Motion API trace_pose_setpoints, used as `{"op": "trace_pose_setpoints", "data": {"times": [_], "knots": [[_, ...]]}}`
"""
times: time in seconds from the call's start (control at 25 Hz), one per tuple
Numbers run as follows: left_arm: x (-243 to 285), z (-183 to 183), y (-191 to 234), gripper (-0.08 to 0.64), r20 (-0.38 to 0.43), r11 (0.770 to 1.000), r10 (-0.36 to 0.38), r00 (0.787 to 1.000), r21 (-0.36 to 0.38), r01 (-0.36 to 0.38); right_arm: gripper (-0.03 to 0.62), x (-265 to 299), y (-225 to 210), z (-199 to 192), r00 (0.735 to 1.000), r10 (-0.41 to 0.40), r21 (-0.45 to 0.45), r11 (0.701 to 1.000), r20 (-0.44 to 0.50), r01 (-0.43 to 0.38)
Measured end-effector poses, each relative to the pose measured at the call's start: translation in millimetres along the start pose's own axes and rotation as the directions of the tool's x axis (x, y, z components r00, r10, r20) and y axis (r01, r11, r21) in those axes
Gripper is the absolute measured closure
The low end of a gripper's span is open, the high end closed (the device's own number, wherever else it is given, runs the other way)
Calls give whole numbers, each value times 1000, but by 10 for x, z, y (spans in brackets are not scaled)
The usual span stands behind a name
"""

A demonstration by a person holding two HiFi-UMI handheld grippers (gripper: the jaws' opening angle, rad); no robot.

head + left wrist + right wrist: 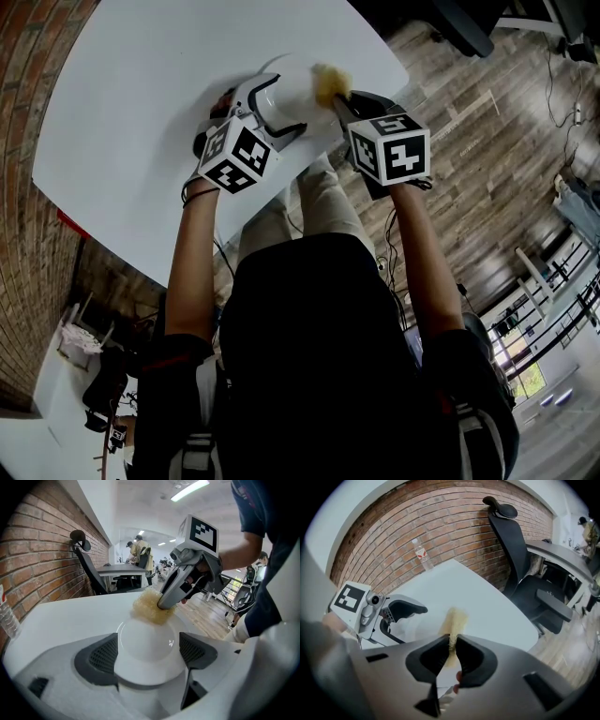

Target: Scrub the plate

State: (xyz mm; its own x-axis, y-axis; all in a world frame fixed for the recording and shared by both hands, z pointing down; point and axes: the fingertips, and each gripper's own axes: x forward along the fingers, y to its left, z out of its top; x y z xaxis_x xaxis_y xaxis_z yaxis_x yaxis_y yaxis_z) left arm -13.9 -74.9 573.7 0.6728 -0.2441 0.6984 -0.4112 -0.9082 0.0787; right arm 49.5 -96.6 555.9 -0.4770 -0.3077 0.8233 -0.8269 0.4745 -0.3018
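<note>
A small white plate (147, 641) lies on the white table (141, 122), held across its width between the two dark pads of my left gripper (149, 654), which is shut on it. In the head view the left gripper (277, 111) reaches the plate (292, 96) from the left. My right gripper (451, 644) is shut on a yellow sponge (455, 619). The sponge (149, 606) presses on the plate's far rim, with the right gripper (166, 603) slanting down onto it from the right. Seen from the head, the sponge (327, 84) sits at the plate's right side.
A clear water bottle (423, 555) stands at the table's far side by the brick wall (440, 522). A black office chair (525, 550) is beyond the table's corner. The table's edge (375, 103) runs close to the right of the plate, with wooden floor (487, 141) below.
</note>
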Motion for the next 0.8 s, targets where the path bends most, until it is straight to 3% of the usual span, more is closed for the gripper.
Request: {"op": "trace_pose_setpoints", "data": {"times": [0.8], "knots": [[37,-2,17,169,-9,1000,2,1000,-4,-2,551,18,100,-116,999,38,17,999,-33,-38]]}}
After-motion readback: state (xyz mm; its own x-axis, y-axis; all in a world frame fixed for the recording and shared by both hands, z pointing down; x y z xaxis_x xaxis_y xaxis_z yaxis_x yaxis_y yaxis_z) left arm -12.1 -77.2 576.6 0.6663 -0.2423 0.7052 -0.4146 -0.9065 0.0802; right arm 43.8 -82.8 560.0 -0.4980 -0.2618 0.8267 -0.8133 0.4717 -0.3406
